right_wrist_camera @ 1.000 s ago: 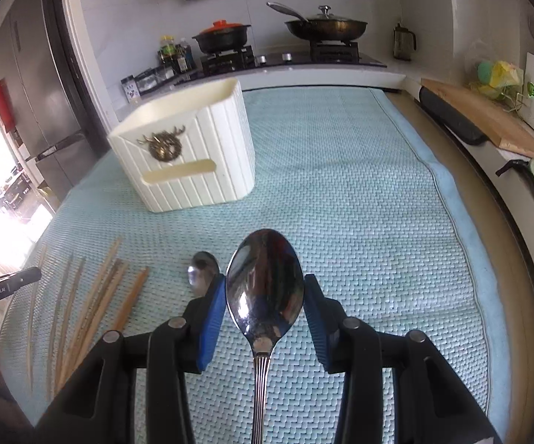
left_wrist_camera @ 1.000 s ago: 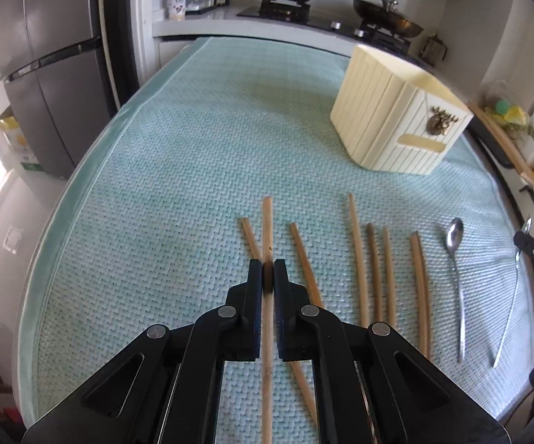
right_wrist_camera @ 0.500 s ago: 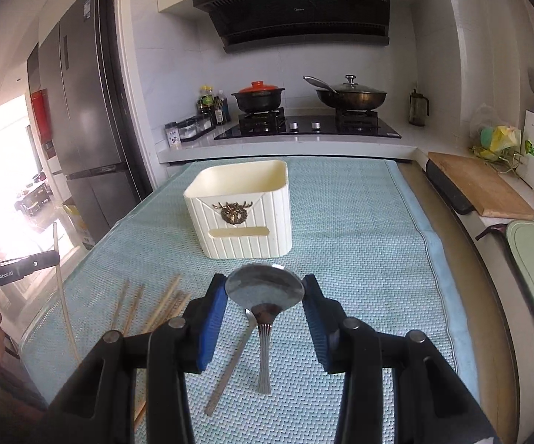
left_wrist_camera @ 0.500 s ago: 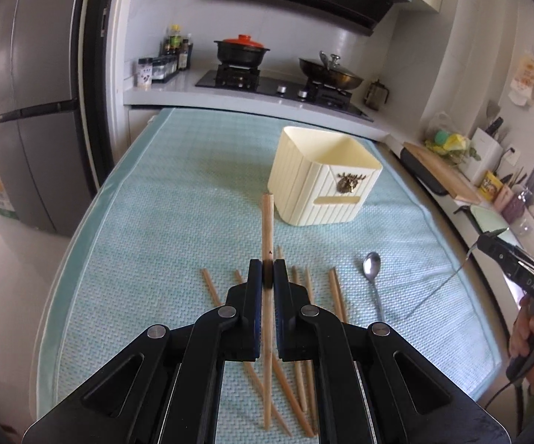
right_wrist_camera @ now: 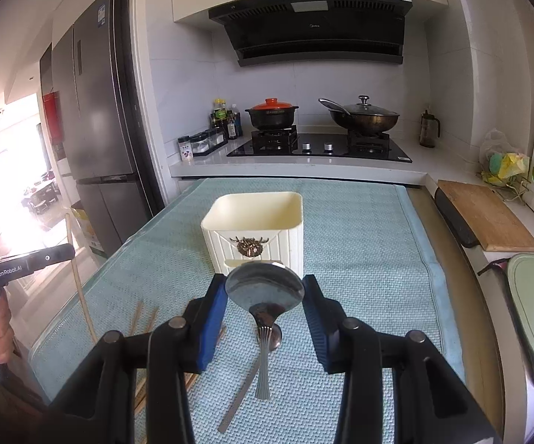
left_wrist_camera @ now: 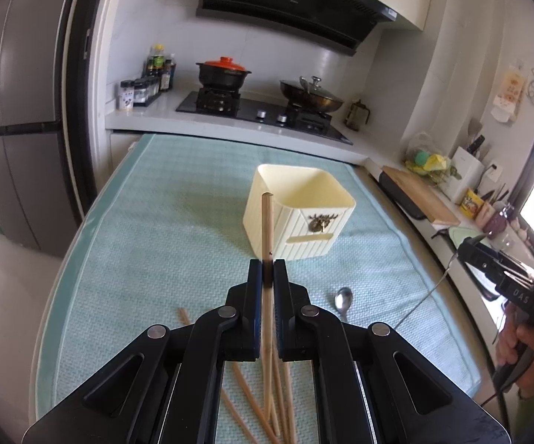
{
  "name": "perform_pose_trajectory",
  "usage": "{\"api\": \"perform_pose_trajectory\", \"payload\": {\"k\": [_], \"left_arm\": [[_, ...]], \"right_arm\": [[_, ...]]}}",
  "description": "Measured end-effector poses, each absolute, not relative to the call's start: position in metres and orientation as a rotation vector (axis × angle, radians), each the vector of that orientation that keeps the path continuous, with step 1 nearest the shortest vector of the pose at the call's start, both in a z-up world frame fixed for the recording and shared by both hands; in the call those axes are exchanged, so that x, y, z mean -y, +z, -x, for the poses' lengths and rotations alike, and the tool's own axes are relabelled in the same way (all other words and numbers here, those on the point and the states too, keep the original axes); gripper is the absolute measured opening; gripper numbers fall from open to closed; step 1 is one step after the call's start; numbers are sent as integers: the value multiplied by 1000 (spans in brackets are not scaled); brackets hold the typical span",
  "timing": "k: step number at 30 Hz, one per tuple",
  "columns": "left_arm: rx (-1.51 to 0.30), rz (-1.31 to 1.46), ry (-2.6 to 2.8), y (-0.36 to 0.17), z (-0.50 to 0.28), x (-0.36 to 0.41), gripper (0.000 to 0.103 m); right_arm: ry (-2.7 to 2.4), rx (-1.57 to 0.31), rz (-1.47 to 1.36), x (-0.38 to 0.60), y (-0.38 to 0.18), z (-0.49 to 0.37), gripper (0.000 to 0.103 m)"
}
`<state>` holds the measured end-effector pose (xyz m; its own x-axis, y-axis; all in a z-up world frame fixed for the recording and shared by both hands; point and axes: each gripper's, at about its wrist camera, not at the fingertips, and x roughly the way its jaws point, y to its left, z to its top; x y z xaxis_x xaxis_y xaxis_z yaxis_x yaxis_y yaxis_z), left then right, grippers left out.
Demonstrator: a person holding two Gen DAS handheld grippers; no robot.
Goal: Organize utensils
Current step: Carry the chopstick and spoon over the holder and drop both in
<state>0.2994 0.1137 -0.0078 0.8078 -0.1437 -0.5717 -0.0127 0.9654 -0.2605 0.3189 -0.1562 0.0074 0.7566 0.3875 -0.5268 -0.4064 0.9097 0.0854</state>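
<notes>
A wooden chopstick (left_wrist_camera: 267,229) is pinched between the pressed-together jaws of the left gripper (left_wrist_camera: 267,272), its tip pointing to 12 o'clock at the cream holder (left_wrist_camera: 296,222). A second ago it lay on the teal mat (left_wrist_camera: 156,229); now it hangs above it, with the loose chopsticks (left_wrist_camera: 278,399) left below at 6 o'clock. The right gripper (right_wrist_camera: 265,290) clamps a spoon (right_wrist_camera: 265,288) by its bowl, likewise lifted, the holder straight ahead; another spoon (right_wrist_camera: 243,388) lies beneath.
</notes>
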Motion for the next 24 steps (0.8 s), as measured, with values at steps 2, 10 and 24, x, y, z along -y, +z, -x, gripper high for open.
{"api": "perform_pose_trajectory", "payload": {"k": [2,10,24], "left_arm": [[-616,259,-83,4,-311,-114,4],[-532,211,-90,70,-372,-114,4],[-452,194,-31,83,-489,-89,4]], "right_arm": [[440,-560,37,153,16,-326,42],[457,-495,67,125,74,-379,42],[461,-476,28,74,78,-513,42]]}}
